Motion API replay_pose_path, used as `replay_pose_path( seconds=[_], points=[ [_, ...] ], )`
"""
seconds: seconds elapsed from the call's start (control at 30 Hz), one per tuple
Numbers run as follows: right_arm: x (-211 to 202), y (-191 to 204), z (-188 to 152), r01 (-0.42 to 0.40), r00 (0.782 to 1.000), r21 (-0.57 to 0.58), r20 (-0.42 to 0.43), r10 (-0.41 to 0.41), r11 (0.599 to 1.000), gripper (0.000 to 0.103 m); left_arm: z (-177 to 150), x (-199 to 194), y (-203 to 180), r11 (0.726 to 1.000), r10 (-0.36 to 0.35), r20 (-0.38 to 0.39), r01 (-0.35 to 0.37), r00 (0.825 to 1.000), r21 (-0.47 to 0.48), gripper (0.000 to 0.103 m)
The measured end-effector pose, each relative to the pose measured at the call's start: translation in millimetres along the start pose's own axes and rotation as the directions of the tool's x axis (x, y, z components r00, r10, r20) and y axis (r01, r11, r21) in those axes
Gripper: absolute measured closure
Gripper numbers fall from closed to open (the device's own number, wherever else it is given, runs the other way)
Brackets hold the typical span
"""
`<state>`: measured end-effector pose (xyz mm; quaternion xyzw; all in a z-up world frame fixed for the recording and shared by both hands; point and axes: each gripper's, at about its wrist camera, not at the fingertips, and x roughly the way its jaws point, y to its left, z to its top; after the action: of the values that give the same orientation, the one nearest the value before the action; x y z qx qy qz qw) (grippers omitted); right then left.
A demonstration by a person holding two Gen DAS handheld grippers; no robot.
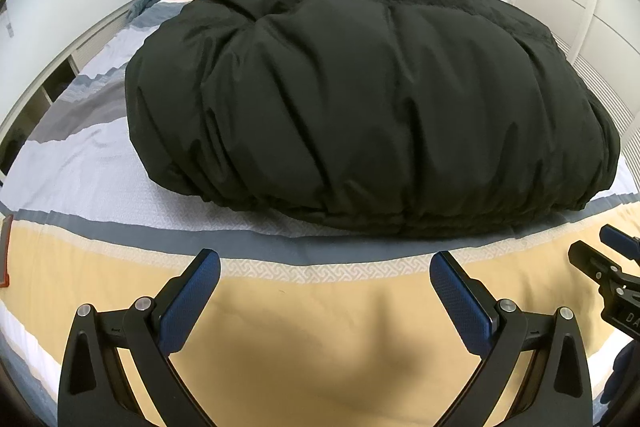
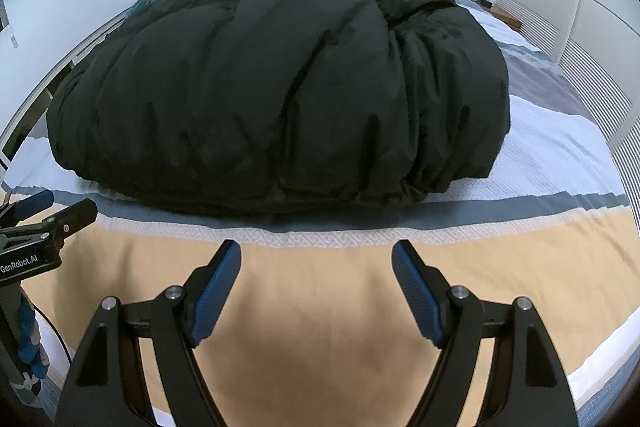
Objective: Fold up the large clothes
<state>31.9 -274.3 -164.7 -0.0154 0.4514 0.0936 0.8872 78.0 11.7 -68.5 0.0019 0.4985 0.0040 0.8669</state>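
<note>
Striped bed (image 1: 100,155), black jacket (image 1: 360,99) beyond open claws (image 1: 325,267)

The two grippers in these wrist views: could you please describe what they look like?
Both are alike: the left gripper and right gripper have black angular linkage arms with round silver pivot pins, and flat fingers faced with blue textured pads. The left one's body, seen from the right wrist view, carries white lettering reading GenRobot.AI. A dark cable runs below it, beside something blue and white that I cannot identify.
</note>
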Motion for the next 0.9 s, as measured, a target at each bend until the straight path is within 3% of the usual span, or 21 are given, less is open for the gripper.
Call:
replay_pose_path(
  seconds=[0.9],
  points=[
    [1.9, 4.3, 1.3, -0.002, 1.000, -0.006, 0.003, 0.002, 1.000, 0.026, 0.5, -7.9, -7.4, 1.000, -0.001, 0.019, 0.000, 1.000, 0.029, 0.000]
  ],
)
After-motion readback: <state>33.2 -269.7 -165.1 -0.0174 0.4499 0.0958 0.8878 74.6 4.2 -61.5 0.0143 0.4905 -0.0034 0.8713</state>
